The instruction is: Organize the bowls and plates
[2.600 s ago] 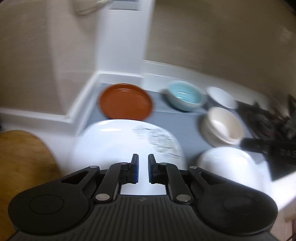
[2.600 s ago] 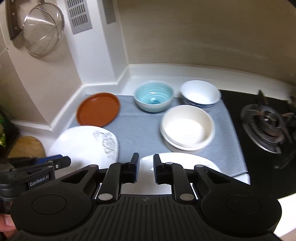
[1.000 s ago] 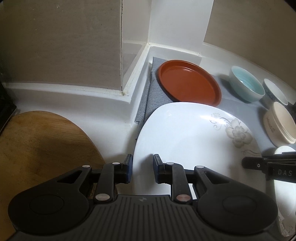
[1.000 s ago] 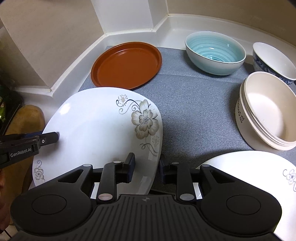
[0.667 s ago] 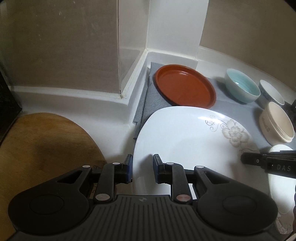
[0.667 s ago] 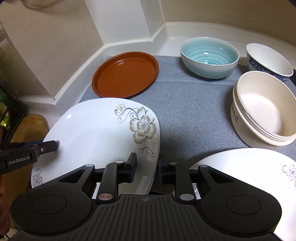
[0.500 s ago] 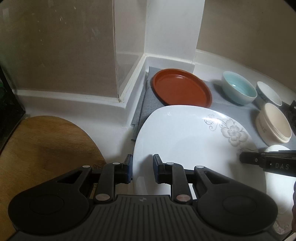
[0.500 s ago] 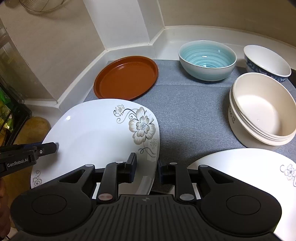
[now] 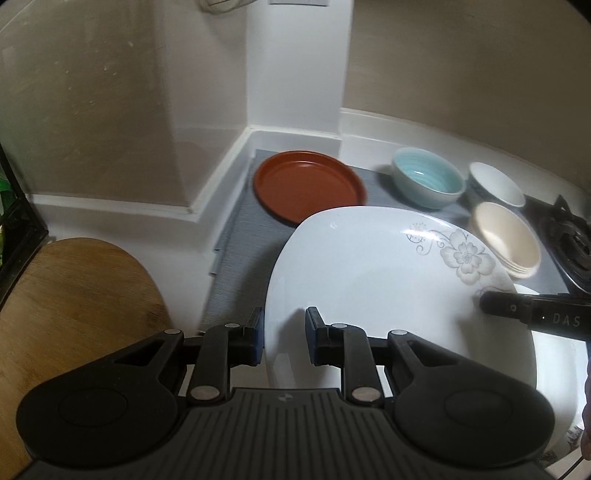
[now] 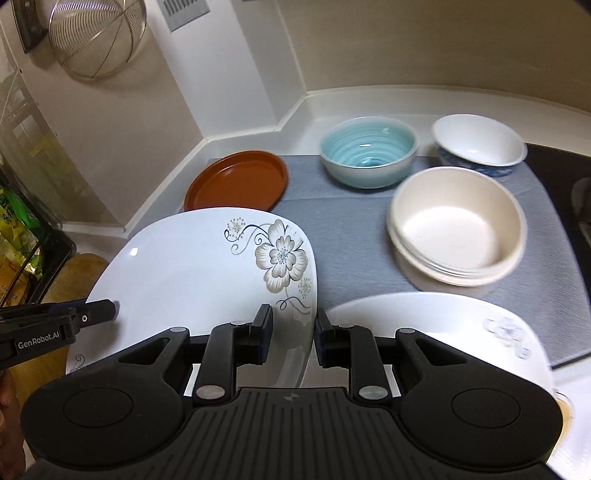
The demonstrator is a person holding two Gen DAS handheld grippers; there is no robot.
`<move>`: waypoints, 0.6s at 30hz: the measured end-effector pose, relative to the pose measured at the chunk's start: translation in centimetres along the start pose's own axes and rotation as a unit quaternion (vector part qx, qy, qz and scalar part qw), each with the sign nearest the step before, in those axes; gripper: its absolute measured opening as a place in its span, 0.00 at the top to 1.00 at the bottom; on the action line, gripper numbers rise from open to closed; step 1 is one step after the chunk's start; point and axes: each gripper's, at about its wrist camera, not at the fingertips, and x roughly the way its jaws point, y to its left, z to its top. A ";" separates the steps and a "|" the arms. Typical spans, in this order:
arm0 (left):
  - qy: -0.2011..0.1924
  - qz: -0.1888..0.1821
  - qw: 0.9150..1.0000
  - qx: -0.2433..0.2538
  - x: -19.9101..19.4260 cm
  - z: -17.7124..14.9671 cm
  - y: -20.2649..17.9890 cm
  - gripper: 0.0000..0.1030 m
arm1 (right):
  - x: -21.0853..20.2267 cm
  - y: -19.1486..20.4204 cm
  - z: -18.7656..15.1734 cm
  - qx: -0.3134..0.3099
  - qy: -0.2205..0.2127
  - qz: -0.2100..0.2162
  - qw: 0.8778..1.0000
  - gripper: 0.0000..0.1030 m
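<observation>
A white plate with a grey flower point(image 9: 369, 288) point(image 10: 192, 273) hangs above the counter, held by both grippers. My left gripper point(image 9: 284, 332) is shut on its near left rim, and its tip shows in the right wrist view point(image 10: 99, 310). My right gripper point(image 10: 293, 328) is shut on the opposite rim beside the flower, and its finger shows in the left wrist view point(image 9: 517, 314). A second white plate point(image 10: 424, 321) lies on the grey mat point(image 10: 351, 258) just right of the held one. A brown plate point(image 9: 306, 184) point(image 10: 240, 181) lies behind, partly covered by the raised rim.
A pale blue bowl point(image 10: 369, 151), a white bowl with blue outside point(image 10: 478, 142) and stacked cream bowls point(image 10: 458, 229) stand at the mat's back and right. A gas burner point(image 9: 569, 236) lies to the right, a wooden board point(image 9: 66, 295) to the left, and a wire strainer point(image 10: 96, 33) hangs on the wall.
Both grippers have risen with the flowered plate and carried it to the right over the mat. Its far rim now overlaps the brown plate.
</observation>
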 end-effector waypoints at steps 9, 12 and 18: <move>0.006 -0.002 1.000 0.020 -1.2 -1.3 -5.2 0.76 | -3.4 -4.6 -2.3 0.021 0.004 -0.010 1.000 0.76; 0.013 -0.001 1.000 0.023 -1.4 -1.8 -6.6 0.76 | -4.0 -6.0 -3.1 0.028 0.010 -0.012 0.999 0.76; 0.023 0.005 0.999 0.032 -1.3 -2.6 -8.8 0.76 | -4.3 -7.9 -4.0 0.037 0.018 -0.011 0.999 0.76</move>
